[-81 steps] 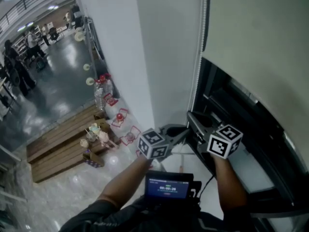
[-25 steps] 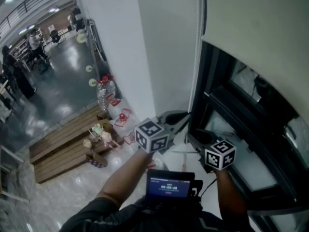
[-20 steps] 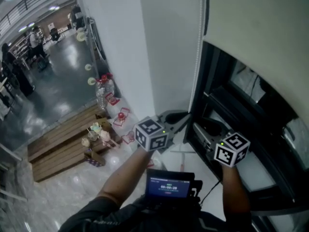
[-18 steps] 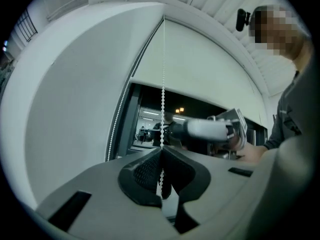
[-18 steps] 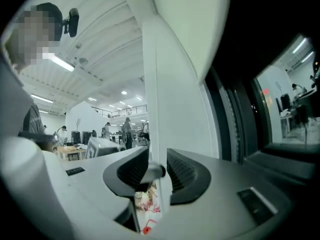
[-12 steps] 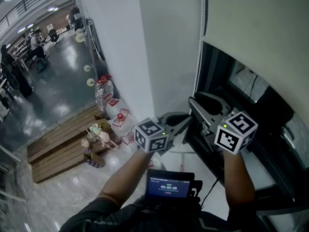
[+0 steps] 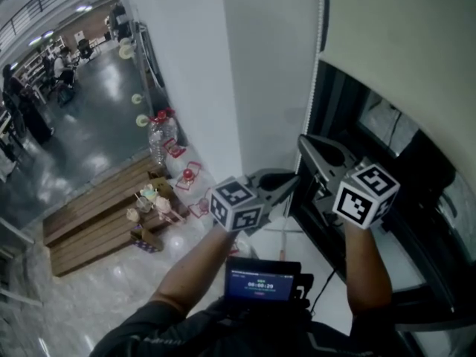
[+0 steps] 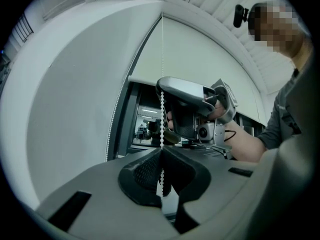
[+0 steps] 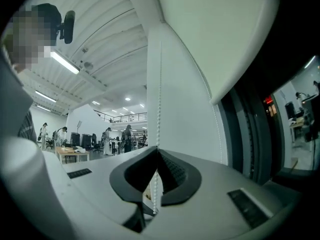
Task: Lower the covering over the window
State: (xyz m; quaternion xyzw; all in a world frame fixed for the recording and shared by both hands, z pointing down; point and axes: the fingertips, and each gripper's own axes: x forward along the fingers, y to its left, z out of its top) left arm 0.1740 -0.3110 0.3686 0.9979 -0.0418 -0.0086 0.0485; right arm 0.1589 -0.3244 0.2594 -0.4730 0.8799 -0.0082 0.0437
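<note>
A pale roller blind (image 7: 401, 36) covers the upper part of the dark window (image 7: 387, 132). Its white bead chain (image 7: 318, 65) hangs down the blind's left edge. My left gripper (image 7: 295, 182) is shut on the chain low down, and in the left gripper view the beads (image 8: 162, 84) run into the closed pads (image 8: 150, 171). My right gripper (image 7: 304, 142) sits just above it. Its jaws are closing, and the chain (image 9: 159, 84) is pinched between its pads (image 9: 172, 171).
A white pillar (image 7: 223, 73) stands left of the window. Below on the left are wooden steps (image 7: 97, 207), a large water bottle (image 7: 162, 136) and small items. A screen (image 7: 262, 281) hangs at the person's chest. People stand in the hall at far left.
The right gripper rose from beside the sill to the chain just above the left gripper, and its jaws came together on the beads. The left gripper stayed put, holding the chain.
</note>
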